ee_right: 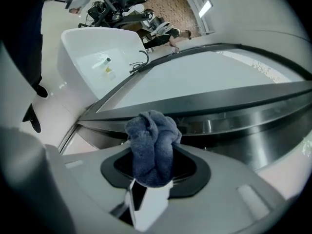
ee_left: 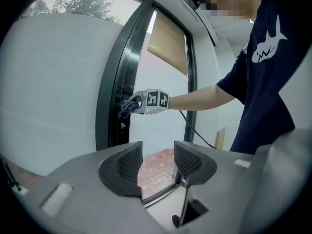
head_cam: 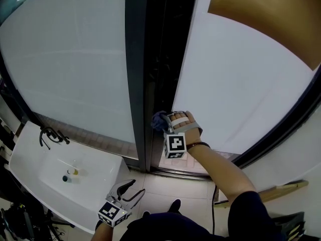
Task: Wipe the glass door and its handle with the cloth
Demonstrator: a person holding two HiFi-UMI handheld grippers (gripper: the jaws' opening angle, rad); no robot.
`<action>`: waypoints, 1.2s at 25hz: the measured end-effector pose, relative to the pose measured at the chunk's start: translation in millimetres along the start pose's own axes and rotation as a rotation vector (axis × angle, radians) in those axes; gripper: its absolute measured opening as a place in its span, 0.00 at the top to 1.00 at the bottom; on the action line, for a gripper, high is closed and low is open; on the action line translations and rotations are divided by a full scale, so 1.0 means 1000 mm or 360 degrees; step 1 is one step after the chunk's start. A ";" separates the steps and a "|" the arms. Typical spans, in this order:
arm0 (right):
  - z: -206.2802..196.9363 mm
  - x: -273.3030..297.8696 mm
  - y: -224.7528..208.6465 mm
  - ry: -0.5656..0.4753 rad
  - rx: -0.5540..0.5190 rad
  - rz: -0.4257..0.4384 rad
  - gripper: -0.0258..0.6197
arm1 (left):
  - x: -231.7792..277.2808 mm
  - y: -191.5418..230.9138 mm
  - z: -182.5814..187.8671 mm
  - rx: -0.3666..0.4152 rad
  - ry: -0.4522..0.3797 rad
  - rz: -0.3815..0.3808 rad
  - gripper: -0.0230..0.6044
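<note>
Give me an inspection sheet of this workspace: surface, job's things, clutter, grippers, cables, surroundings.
Surface: glass door, pale panes in a dark frame.
Job's things: blue cloth, bunched, up at the frame; handle not clearly made out.
Clutter: two small items on the white table.
Grippers: right gripper shut on the cloth; left gripper open, nothing between its fingers, held low.
Cables: black cable hanging below the right arm; black cable loop on the table.
Surroundings: tiled floor; wooden stick at right.
</note>
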State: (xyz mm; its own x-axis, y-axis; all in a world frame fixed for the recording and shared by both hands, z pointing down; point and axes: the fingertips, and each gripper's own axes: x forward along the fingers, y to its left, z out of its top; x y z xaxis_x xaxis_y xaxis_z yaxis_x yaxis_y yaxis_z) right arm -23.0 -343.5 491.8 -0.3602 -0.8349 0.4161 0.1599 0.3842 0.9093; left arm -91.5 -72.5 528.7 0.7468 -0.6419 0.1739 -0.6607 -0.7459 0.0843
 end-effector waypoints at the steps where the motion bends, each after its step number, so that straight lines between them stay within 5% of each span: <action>1: -0.005 -0.003 0.002 0.0008 -0.0009 -0.0009 0.72 | 0.001 0.000 0.001 0.0003 0.0000 -0.0006 0.65; 14: -0.080 -0.044 0.021 0.0203 0.0081 0.0006 0.72 | 0.007 -0.002 0.006 0.0028 -0.0005 -0.0071 0.65; 24: 0.009 -0.027 -0.001 -0.0027 0.0043 -0.0042 0.72 | -0.005 0.001 0.004 0.0030 -0.0010 -0.0033 0.65; 30: 0.007 0.006 0.008 0.0031 -0.0027 -0.0011 0.73 | -0.009 0.000 0.006 -0.0014 -0.0008 -0.0004 0.65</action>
State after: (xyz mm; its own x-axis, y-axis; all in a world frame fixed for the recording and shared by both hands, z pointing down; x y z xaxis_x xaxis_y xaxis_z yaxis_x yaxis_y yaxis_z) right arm -30.6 -342.4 501.2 -0.3433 -0.8451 0.4098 0.1731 0.3720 0.9120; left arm -97.7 -67.6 520.9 0.7490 -0.6407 0.1689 -0.6593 -0.7460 0.0936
